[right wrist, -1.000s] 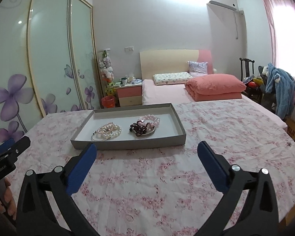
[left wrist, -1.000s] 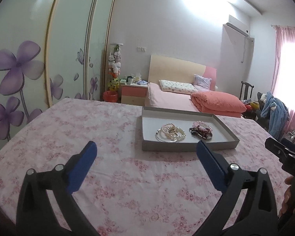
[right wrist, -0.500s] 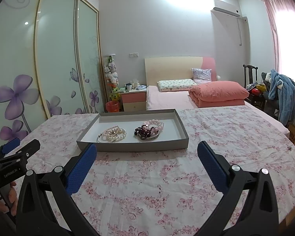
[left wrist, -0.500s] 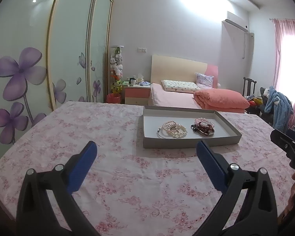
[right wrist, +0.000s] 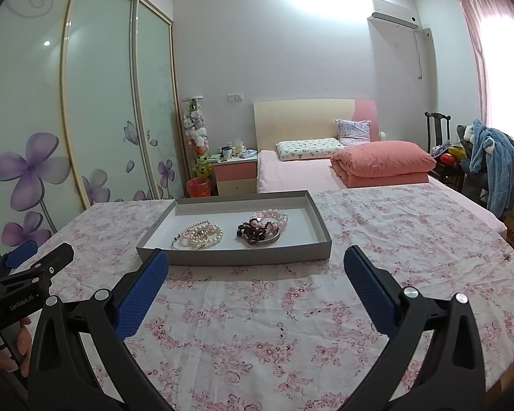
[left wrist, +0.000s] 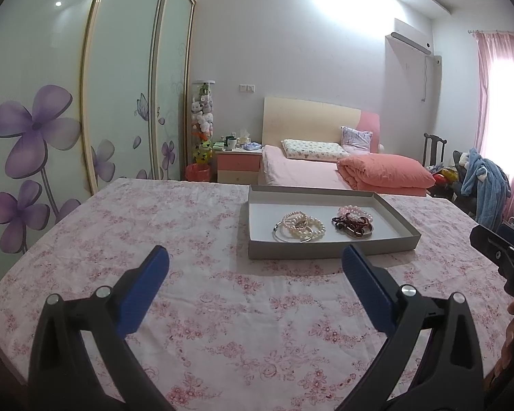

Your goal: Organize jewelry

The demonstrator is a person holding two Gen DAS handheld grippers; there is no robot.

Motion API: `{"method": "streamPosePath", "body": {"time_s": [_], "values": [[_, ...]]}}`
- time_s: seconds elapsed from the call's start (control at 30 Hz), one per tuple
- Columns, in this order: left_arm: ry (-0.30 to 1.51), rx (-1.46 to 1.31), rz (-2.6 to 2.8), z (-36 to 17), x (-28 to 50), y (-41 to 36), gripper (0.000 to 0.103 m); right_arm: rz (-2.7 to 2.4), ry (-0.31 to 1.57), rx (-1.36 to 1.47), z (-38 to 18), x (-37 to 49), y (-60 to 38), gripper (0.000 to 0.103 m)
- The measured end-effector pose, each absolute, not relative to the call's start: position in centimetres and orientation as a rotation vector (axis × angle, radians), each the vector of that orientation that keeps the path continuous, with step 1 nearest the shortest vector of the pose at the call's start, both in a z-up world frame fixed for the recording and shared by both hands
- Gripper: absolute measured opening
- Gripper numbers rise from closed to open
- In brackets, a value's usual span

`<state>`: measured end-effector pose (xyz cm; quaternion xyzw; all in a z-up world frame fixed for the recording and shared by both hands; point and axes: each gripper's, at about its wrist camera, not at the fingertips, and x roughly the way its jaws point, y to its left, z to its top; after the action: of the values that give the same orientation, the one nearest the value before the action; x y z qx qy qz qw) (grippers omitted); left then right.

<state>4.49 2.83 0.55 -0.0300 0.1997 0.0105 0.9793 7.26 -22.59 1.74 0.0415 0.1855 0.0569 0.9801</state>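
A shallow grey tray [left wrist: 329,250] [right wrist: 236,259] sits on a table with a pink floral cloth. In it lie a heap of white pearl bracelets with a silver bangle [left wrist: 300,226] [right wrist: 199,234] and a heap of dark red and pink bead bracelets [left wrist: 353,221] [right wrist: 264,227]. My left gripper [left wrist: 255,272] is open and empty, above the cloth in front of the tray. My right gripper [right wrist: 256,272] is open and empty, just short of the tray's near wall. Each gripper shows at the edge of the other's view [left wrist: 500,250] [right wrist: 31,274].
The floral cloth [left wrist: 202,246] covers the whole table; its edges fall off left and right. Behind it stand a pink bed [left wrist: 346,167], a bedside cabinet [left wrist: 238,164], a flowered wardrobe [left wrist: 51,120] and a chair with clothes [left wrist: 483,185].
Both grippers have tilted up and pulled back a little, so the tray sits lower and nearer in each view. Both stay open and empty; the jewelry has not moved.
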Motion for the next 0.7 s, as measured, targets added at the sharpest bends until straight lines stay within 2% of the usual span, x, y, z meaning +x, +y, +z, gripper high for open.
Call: {"method": "streamPosePath", "body": {"time_s": [0.7], "values": [[0.417,-0.056,0.009,0.31,4.77,2.37,0.099,0.116,0.376,0.084,1.73,7.30,-22.47,0.101]]}}
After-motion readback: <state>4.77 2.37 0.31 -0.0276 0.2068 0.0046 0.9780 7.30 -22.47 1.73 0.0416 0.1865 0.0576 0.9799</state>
